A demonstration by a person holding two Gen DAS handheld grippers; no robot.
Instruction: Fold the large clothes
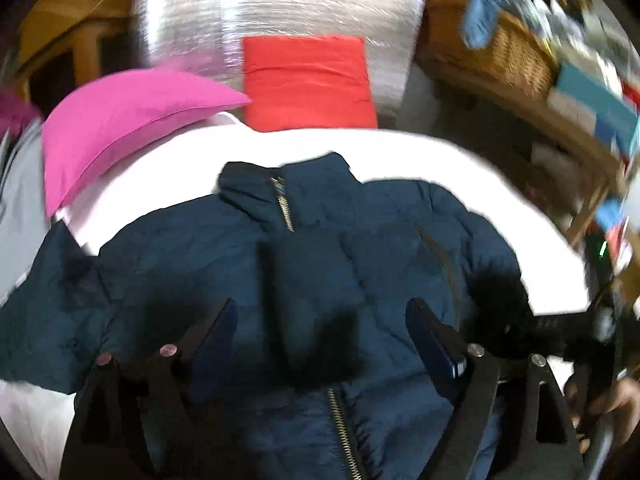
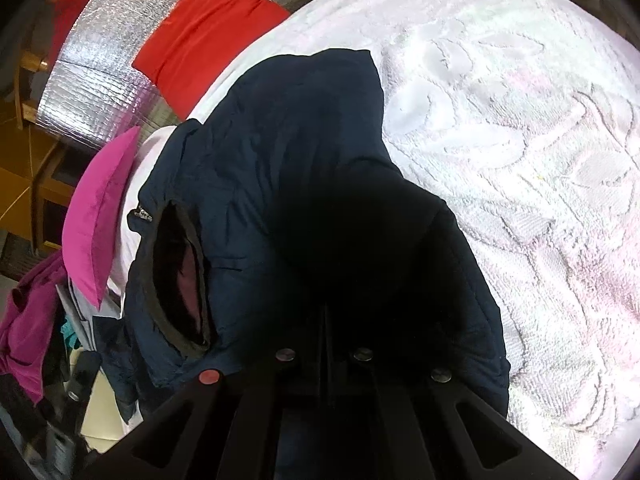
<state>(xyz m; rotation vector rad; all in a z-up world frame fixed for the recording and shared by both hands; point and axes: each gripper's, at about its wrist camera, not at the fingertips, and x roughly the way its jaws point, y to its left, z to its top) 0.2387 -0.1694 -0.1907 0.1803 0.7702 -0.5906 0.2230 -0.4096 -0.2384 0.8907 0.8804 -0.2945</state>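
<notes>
**Puffy jacket mid-fold: right grip unreadable, left tongs free**

Navy jacket (image 1: 304,248) lies front-up on the white bedspread (image 1: 400,156), collar and zipper (image 1: 285,210) straight ahead of the left gripper (image 1: 320,332). Left tongs stand apart, holding nothing, hovering above the jacket's midsection. Right gripper (image 2: 326,344) is buried in dark fabric; a sleeve or side panel of the jacket (image 2: 280,152) bulges up directly in front of it, cuff opening (image 2: 180,280) to its left. Cannot tell whether the right tongs are together, apart, or clamped on cloth: the tips sit in black shadow.

Risks, as judgement:
- Slick padded shell likely springs back; any fold could pop open if released without pressing.
- If the right tongs only pinch the outer layer, the fabric could slide out mid-carry.
- Pink pillow (image 1: 120,120) lies ahead-left of the left tongs, close to the shoulder; a wide sweep could snag it.
- The jacket's near edge may be at the bed edge; a drag could pull it off.

Hard to read: left view is motion-blurred; the hem is cut off below the left tongs; the left sleeve end runs out of frame; clutter right of the left tongs is smeared. The red pillow (image 2: 208,40) far ahead is clear enough.
</notes>
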